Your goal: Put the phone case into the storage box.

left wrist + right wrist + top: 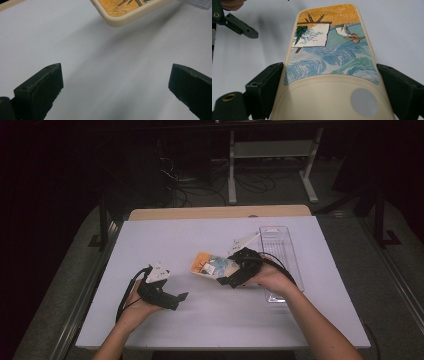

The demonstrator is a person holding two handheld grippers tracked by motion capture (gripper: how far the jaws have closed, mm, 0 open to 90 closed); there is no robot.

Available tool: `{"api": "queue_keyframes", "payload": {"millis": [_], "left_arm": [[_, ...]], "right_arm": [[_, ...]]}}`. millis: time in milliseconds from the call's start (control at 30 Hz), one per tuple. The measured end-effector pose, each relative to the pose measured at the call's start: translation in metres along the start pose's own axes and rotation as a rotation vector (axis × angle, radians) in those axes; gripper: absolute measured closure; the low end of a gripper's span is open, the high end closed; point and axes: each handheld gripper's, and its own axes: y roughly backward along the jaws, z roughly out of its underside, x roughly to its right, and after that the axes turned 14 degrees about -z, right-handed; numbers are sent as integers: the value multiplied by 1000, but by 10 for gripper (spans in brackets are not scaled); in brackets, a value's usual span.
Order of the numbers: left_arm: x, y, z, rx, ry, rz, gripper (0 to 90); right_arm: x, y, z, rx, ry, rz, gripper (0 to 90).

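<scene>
A cream phone case (209, 265) with a painted blue, white and orange picture is held just above the white table top, near its middle. My right gripper (228, 270) is shut on the case's near end; in the right gripper view both jaws press the sides of the case (329, 50). My left gripper (176, 299) hovers low over the table at the front left, jaws wide apart with nothing between them (116, 72). A corner of the case (125, 12) lies ahead of it. One jaw of the left gripper (239, 25) appears beyond the case.
A clear plastic tray (277, 245) lies along the table's right side, behind my right hand; its corner (197, 3) shows past the case. The white sheet (165, 240) covers the table; a wooden strip (215, 213) runs along the far edge.
</scene>
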Motion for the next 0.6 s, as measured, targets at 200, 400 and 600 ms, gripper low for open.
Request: {"api": "queue_keyframes", "payload": {"millis": [200,400,600], "left_arm": [[3,1,-1,13,-45,-10,0],[7,1,-1,37,-108,-34,0],[10,3,-2,57,-144,-42,0]], "right_arm": [[0,0,0,3,-1,-5,100],[0,0,0,3,-1,-4,101],[0,0,0,4,-1,-4,101]]}}
